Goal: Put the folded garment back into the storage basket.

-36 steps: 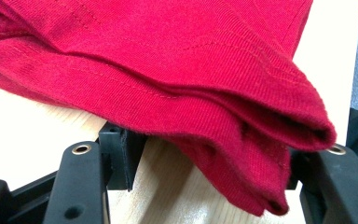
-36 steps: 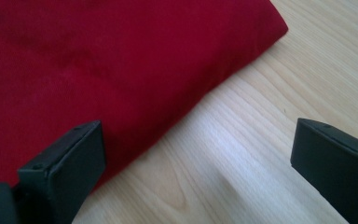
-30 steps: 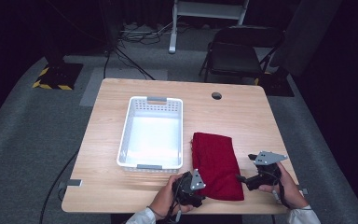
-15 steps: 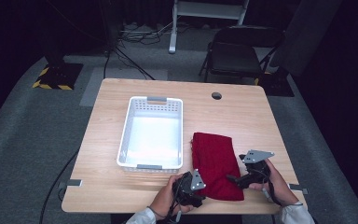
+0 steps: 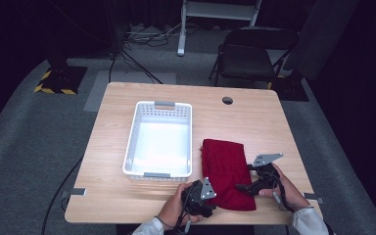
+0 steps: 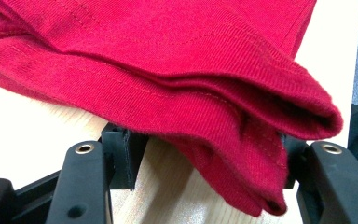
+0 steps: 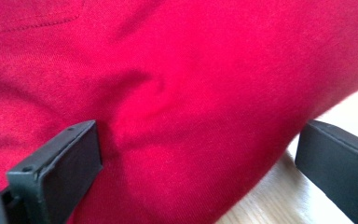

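A dim room with grey carpet, a folding chair (image 5: 252, 56) and floor cables surrounds the pale wooden worktop (image 5: 245, 120). On it a folded red garment (image 5: 225, 169) lies flat, just beside a white slatted basket (image 5: 159, 139), which stands empty, probably as the place the garment is meant to go.

The left gripper (image 5: 210, 196) sits at the garment's near corner. In the left gripper view the jaws stand partly apart with the thick folded hem (image 6: 242, 140) bunched between them; the fabric touches both pads, so it looks like a grip on that corner, kept low against the wood so the layers stay together.

The right gripper (image 5: 242, 187) reaches in from the opposite side, at the garment's near right edge. In the right gripper view its jaws stand wide, one pad pressing a dimple into the cloth (image 7: 177, 116), the other off the edge over bare wood. It appears set to straddle that edge and pinch it, so both near corners can be lifted evenly.
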The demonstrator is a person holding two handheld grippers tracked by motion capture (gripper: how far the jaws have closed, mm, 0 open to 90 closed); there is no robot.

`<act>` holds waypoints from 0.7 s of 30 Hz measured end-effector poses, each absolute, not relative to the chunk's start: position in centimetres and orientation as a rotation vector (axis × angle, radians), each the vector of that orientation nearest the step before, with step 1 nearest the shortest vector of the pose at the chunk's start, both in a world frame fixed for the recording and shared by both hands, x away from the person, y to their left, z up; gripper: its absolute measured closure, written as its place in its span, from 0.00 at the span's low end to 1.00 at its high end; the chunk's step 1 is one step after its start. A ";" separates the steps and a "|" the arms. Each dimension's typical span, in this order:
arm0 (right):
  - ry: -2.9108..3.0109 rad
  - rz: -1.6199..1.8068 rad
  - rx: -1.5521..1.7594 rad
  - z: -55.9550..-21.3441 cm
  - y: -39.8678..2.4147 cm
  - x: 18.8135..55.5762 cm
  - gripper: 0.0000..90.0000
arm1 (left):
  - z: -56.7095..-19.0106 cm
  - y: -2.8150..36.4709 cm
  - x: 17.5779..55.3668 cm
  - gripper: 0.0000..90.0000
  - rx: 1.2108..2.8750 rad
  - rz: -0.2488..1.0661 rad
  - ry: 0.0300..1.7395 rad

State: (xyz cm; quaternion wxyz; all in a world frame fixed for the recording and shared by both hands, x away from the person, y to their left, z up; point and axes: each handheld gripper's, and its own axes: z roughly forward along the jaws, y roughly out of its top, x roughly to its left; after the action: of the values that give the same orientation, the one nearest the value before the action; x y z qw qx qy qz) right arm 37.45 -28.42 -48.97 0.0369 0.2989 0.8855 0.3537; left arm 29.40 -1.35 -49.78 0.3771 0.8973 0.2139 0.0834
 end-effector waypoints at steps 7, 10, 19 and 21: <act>2.737 1.131 0.901 -49.0 -28.4 37.3 0.11 | -49.8 -1.3 29.4 0.46 2.296 0.215 0.540; 2.756 1.156 0.885 -48.9 -28.3 37.2 0.24 | -49.8 -1.4 29.4 0.47 2.294 0.217 0.541; 2.726 1.190 0.861 -48.2 -28.3 36.8 0.54 | -49.8 -1.4 29.2 0.59 2.275 0.237 0.563; 2.712 1.196 0.863 -48.1 -28.3 36.7 0.58 | -49.8 -1.5 29.1 0.63 2.270 0.241 0.570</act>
State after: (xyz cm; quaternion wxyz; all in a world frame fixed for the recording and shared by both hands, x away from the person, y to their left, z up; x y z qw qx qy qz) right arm 36.66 -28.29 -48.09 0.0272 0.2793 0.8782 0.3874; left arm 29.14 -1.45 -49.77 0.3841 0.8908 0.2236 0.0948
